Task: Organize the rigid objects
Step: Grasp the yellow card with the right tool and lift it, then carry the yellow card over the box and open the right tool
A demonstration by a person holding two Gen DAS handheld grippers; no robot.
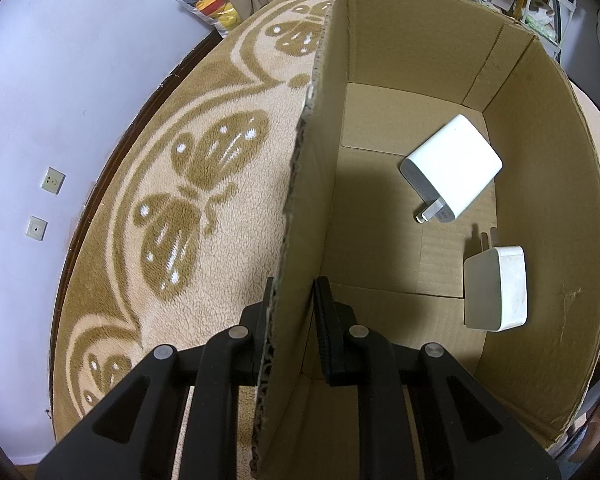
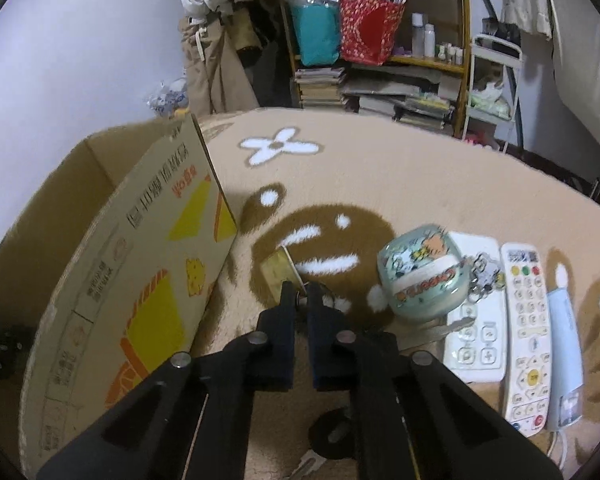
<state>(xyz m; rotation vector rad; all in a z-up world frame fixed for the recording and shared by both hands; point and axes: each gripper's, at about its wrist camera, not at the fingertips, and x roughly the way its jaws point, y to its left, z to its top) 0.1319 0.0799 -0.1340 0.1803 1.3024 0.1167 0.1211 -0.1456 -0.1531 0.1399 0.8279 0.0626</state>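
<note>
Cardboard box wall (image 1: 300, 208) sits clamped in our left gripper (image 1: 294, 292); our right gripper (image 2: 298, 294) pinches a key ring (image 2: 300, 300).

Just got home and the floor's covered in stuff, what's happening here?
A person is sorting small items into a cardboard box. The left gripper is clamped on the box wall; two white chargers already lie inside. The right gripper has closed on a small keyring-like item; remotes still wait on the rug.
</note>
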